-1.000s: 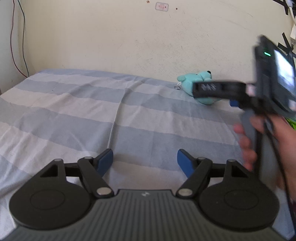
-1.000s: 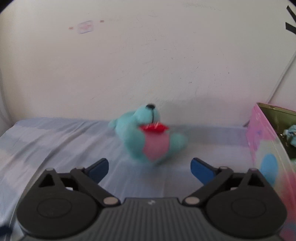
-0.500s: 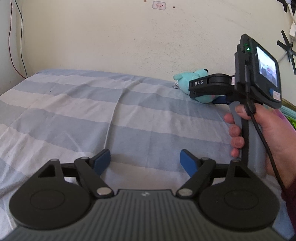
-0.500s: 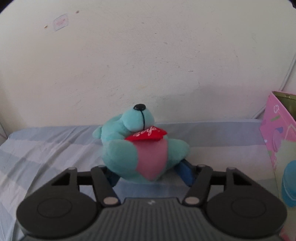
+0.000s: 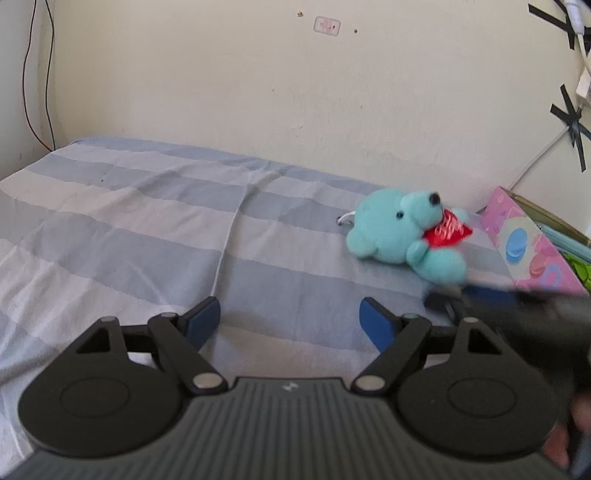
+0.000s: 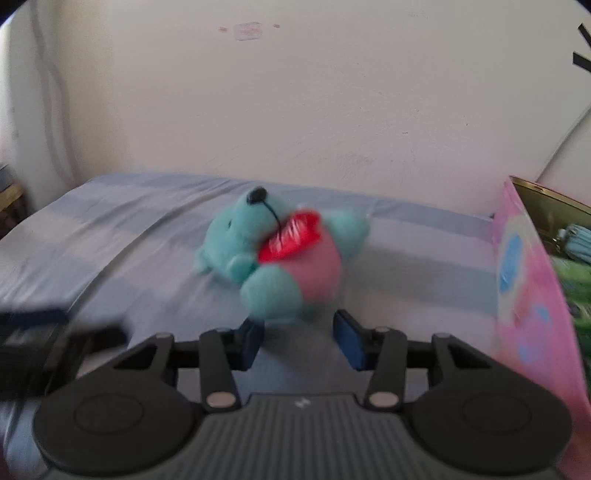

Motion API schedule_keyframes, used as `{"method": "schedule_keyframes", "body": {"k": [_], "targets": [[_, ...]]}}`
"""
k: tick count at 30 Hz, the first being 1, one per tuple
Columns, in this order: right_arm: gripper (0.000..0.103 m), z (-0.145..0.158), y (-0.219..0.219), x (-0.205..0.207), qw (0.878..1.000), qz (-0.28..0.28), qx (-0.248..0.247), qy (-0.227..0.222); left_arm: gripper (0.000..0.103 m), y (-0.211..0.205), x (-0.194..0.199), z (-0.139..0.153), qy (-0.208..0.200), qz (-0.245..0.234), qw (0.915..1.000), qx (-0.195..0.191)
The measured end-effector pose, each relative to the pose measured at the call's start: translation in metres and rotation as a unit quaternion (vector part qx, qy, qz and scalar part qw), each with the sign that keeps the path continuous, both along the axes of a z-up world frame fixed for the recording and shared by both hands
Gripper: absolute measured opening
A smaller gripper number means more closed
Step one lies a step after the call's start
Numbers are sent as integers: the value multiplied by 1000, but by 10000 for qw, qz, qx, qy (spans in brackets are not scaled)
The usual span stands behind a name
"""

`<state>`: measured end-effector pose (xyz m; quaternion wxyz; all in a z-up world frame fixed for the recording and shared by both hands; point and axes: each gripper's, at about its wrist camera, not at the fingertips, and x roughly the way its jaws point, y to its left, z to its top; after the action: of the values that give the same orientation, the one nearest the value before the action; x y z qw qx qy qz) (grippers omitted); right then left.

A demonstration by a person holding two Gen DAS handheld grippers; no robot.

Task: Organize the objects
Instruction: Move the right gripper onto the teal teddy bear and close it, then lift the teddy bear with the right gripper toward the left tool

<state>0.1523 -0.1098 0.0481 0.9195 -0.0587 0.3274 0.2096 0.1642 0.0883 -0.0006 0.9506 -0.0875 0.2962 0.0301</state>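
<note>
my right gripper [image 6: 297, 338] has its jaws closing, down to a narrow gap between the blue pads [image 6: 347, 339]. the bear [image 6: 273, 247] has its lower end at that gap, one foot just over the left pad, but the blur keeps me from telling whether the pads press on it; a strip of sheet shows between them below the bear. in the left wrist view this gripper [image 5: 480, 293] is a dark smear reaching in from the right, its tip just beside the bear's [image 5: 406, 232] foot.

my left gripper [image 5: 290, 319] stands wide apart, pads [image 5: 375, 321] over bare sheet, holding nothing and touching nothing. in the right wrist view it is only a dark blur [image 6: 33, 325] at the left edge.

the bear is teal with a pink belly and a black nose, lying tilted on its back on the striped bed [image 5: 147, 229], head toward the wall [image 5: 258, 92]. a red heart [image 6: 291, 236] sits on its chest; there is pale lettering on it, too blurred to read. a small white loop [image 5: 345, 218] shows behind its head.

just right of the bear stands a pink box [image 6: 528, 295] with blue and pastel shapes printed on its side, open at the top; a teal thing [image 6: 576, 240] and something green [image 6: 576, 284] lie inside. on the wall a small pink sticker [image 5: 327, 26] bears marks i cannot make out, and black tape [image 5: 570, 118] crosses a white cable at the right.
</note>
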Motion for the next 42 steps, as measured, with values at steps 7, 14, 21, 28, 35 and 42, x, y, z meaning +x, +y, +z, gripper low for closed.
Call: {"method": "schedule_keyframes", "body": {"k": [7,14,21,28,35,42], "targets": [[52,12,-20,-44,9996,291,-3,-45,84,3,-8,3,-273,27,9996,-77],[87,31,-13,-21,9970,-66,708,-301,84,20,-11,6,-418,452,9971,-437],[95,17,9,53,9914,-619,1150,48,84,26,-14,11,-491,669,9950,-552],[67,-6,6,94,9774,-716,1804,839,84,28,-9,12,-427,596,9949,-685],[47,1,11,58,9925,-245,1119,428,84,30,-8,10,-435,590,9951,-659],[47,8,-36,-31,9970,269,707,164,84,27,-5,6,-304,337,9957,-813]]}}
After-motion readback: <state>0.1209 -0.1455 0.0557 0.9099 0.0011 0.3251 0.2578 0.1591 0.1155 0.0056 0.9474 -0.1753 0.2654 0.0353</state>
